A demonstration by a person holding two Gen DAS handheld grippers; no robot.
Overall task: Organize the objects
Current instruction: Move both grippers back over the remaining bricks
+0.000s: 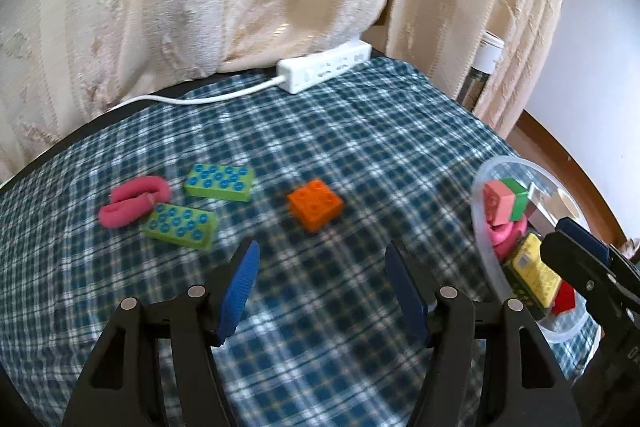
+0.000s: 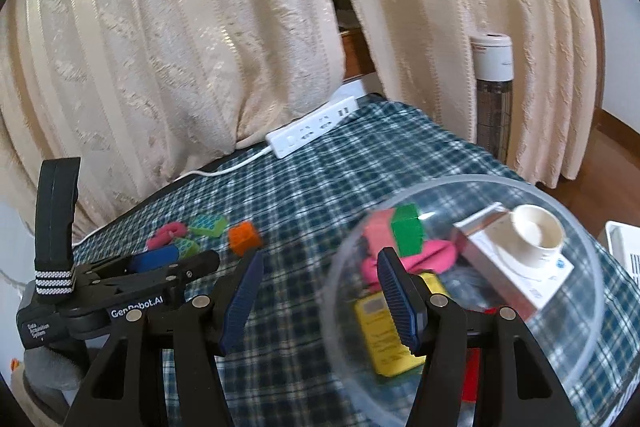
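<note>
On the blue checked cloth lie an orange brick (image 1: pixel 316 203), two green bricks with blue studs (image 1: pixel 220 181) (image 1: pixel 180 221), and a pink foam roller (image 1: pixel 132 201). My left gripper (image 1: pixel 322 283) hovers just short of the orange brick, open and empty. At the right stands a clear bowl (image 1: pixel 480 227) holding a pink brick, a green brick, a pink roller, a yellow box, a white box and something red. My right gripper (image 2: pixel 320 299) is open at the bowl's (image 2: pixel 340 267) left rim, with the rim showing between its fingers and no pad pressing on it. It grips nothing.
A white power strip (image 1: pixel 324 67) with its cable lies at the table's far edge, against cream curtains (image 2: pixel 180 47). A tall tower appliance (image 2: pixel 492 99) stands beyond the table's right corner. A white object (image 2: pixel 624 247) sits at the far right.
</note>
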